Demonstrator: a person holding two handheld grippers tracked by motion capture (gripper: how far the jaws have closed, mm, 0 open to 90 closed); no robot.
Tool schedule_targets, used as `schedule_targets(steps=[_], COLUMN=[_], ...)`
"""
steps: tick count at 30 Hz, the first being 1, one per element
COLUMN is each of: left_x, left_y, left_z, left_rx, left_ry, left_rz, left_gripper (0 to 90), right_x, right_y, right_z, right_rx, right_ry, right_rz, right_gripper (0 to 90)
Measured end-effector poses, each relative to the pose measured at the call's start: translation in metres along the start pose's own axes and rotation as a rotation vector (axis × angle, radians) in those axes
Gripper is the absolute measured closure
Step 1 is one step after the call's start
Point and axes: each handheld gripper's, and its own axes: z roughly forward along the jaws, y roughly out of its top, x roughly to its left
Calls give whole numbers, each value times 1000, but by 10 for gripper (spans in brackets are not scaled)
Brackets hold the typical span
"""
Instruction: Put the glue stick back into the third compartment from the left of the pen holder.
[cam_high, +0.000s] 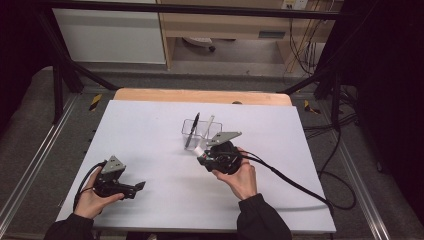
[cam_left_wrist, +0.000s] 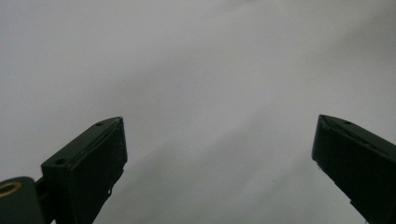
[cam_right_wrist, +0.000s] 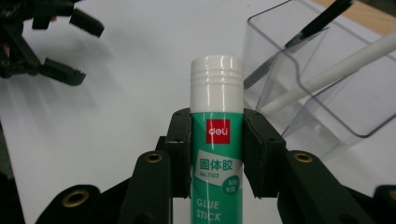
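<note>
Your glue stick (cam_right_wrist: 216, 135) sat clamped between the pads of your right tongs (cam_right_wrist: 217, 154), gripped across its green body with the white cap standing clear above them. Its long axis ran along the jaws, cap pointing away from your hand toward the clear plastic holder (cam_right_wrist: 327, 88) just beside it. The lower end of the stick was cut off at the bottom edge of the right gripper view. From the high view the stick was hard to make out past your right hand (cam_high: 242, 177), showing merely as a small pale tip near the holder. A black pen (cam_high: 192, 131) and a white stick (cam_high: 208, 126) leaned inside that holder, both tilted. The holder stood near the middle of the white worktop (cam_high: 150, 130), well back from every edge, with open surface to the left and in front. Your left tongs (cam_left_wrist: 219, 154) rested released, jaws wide apart over bare worktop near the front left corner, well apart from the holder
</note>
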Motion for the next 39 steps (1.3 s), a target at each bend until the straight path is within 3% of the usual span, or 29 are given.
schedule_targets(steps=[21,30,39], left_x=[0,1,1], left_y=[-1,-1,-1], left_z=[1,1,1], left_rx=[-2,-4,-6], left_ry=[1,3,2], left_rz=[-7,-8,-9], left_gripper=[32,32,32], right_x=[-30,-45,-56], right_y=[5,12,22], right_z=[-25,-21,-7], right_rx=[-233,-309,-365], right_ry=[-105,-136,-177], right_rz=[142,195,209], right_gripper=[661,661,661])
